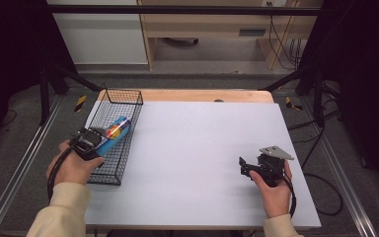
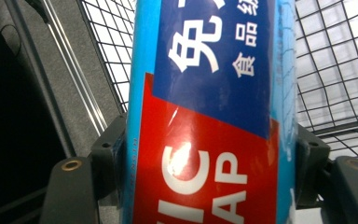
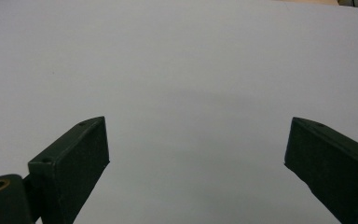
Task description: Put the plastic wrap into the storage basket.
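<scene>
Right gripper point(image 1: 245, 165): jaws spread wide with nothing between them, low over the bare white table point(image 1: 202, 148), near its right front.
Left gripper point(image 1: 100, 136): jaws clamped on the blue can's point(image 1: 116, 131) sides.
Blue can: lies tilted inside the wire basket point(image 1: 126, 96), at the table's left edge.

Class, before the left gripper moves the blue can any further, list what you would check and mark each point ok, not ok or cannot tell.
1. Left gripper shut on the blue can, a finger at each side: ok.
2. Can lifted free of the wire basket: cannot tell; it is inside or just above it.
3. Grip near the can's middle: cannot tell.
4. Right gripper open and holding nothing: ok.
5. White table bare between basket and right gripper: ok.
</scene>
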Demonstrator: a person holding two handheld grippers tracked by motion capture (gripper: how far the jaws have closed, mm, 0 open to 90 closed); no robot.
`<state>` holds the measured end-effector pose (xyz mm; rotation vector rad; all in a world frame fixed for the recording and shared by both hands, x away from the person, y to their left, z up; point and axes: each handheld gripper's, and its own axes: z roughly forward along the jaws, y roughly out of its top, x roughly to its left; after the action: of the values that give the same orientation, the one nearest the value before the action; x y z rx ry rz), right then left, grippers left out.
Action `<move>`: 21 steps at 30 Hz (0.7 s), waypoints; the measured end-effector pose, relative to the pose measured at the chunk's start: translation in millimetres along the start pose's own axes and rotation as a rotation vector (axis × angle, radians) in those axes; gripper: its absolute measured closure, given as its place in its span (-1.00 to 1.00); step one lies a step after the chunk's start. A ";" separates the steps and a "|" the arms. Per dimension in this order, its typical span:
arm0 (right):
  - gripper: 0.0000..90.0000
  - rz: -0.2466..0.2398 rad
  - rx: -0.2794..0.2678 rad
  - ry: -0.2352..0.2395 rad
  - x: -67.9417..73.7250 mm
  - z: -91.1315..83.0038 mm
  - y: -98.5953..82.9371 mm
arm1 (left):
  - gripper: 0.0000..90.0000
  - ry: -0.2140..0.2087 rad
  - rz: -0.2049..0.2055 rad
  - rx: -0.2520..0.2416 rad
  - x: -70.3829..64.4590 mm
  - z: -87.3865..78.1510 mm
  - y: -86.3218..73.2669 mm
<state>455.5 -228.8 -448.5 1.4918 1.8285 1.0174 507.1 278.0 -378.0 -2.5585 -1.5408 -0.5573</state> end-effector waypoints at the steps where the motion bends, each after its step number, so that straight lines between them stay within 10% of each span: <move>1: -0.85 -0.004 0.003 -0.003 -0.3 0.4 -0.3 | -0.30 0.002 0.002 -0.001 0.0 0.5 -0.2; 21: -0.85 -0.008 -0.005 -0.001 1.3 0.0 0.7 | -0.31 -0.003 0.016 0.028 -1.9 3.0 1.9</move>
<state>455.6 -227.5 -447.9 1.4804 1.8290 1.0166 508.7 276.3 -381.3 -2.5498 -1.5165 -0.5260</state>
